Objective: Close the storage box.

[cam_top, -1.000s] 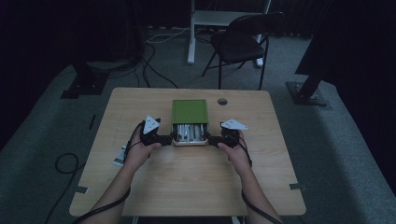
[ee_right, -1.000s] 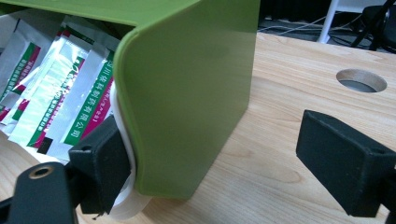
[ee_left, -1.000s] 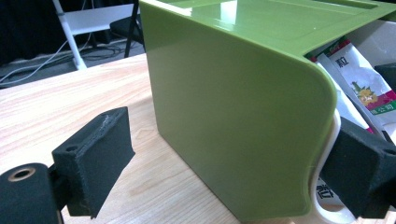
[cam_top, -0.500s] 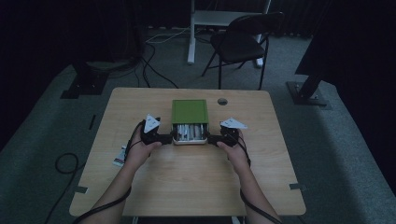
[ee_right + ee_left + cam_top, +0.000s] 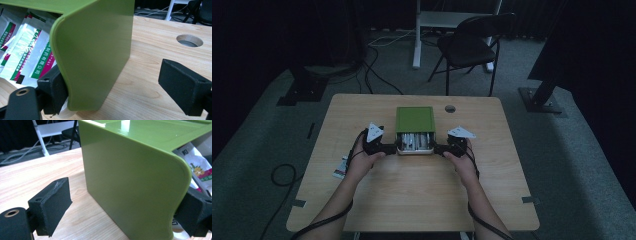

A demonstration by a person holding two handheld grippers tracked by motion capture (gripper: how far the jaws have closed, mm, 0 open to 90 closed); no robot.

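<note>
A green box (image 5: 414,119) stands mid-table, and its near end shows several foil sachets (image 5: 415,141). My left gripper (image 5: 390,148) is at the box's near left corner. In the left gripper view it (image 5: 125,202) is open and straddles the green side wall (image 5: 130,182), one jaw outside and one inside by a sachet (image 5: 200,170). My right gripper (image 5: 439,148) is at the near right corner. In the right gripper view it (image 5: 116,80) is also open astride the green wall (image 5: 97,50): its inner jaw touches the wall beside the sachets (image 5: 27,45), its outer jaw stands well off.
The wooden table (image 5: 412,195) has a round cable hole (image 5: 450,108) behind the box to its right, also seen as a hole (image 5: 189,40) past my right jaw. A small packet (image 5: 341,168) lies near the table's left edge. A black chair (image 5: 472,45) stands beyond.
</note>
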